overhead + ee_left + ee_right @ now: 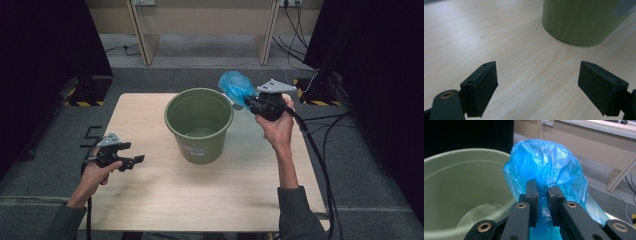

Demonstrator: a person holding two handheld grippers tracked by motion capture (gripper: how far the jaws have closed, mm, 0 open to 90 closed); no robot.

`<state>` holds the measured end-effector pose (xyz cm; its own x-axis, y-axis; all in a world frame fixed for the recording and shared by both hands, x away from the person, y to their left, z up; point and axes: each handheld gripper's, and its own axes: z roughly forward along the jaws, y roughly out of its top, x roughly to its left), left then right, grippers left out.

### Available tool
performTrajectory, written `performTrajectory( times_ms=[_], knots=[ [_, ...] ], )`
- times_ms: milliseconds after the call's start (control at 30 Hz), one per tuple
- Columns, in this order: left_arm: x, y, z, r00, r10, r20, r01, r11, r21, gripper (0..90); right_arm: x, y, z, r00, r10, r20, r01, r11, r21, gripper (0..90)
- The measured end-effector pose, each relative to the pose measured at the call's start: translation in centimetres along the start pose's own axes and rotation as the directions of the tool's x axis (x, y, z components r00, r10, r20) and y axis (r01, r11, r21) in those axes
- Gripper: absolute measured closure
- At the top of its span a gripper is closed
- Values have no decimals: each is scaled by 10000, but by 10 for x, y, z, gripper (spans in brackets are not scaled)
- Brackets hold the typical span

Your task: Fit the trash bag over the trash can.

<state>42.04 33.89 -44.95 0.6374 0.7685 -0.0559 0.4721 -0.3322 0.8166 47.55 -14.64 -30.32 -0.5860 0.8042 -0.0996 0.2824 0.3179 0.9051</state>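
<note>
A crumpled blue plastic bag (546,167) is gripped by the right tongs (542,191) at two o'clock of the round green plastic bucket (199,122), not yet inside; the left tongs (537,85) are held open, empty.

The bag (546,167) was thin, crinkled, glossy blue plastic, the bucket (199,125) smooth matt green plastic, the table (150,195) pale wood-grain.

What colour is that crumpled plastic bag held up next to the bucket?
Bright blue. The plastic bag shows best in the right gripper view, pinched beside the green bucket.
</note>
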Motion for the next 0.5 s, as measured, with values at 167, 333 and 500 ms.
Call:
performTrajectory(
  times_ms=[167, 333, 500],
  knots=[
    [5, 25, -7, 9998, -204, 55, 207, 9988, -434, 156, 17, 18, 17, 9987, -356, -377, 359, 9993, 68, 823],
    [8, 54, -11, 9999, -144, 81, 149, 9978, -640, 161, 33, 28, 34, 9943, -686, -820, 707, 9972, 225, 823],
    [8, 83, -12, 9997, -162, 206, 181, 9952, -959, 171, 58, 33, 53, 9831, -1047, -1504, 1134, 9923, 505, 822]
  ],
)
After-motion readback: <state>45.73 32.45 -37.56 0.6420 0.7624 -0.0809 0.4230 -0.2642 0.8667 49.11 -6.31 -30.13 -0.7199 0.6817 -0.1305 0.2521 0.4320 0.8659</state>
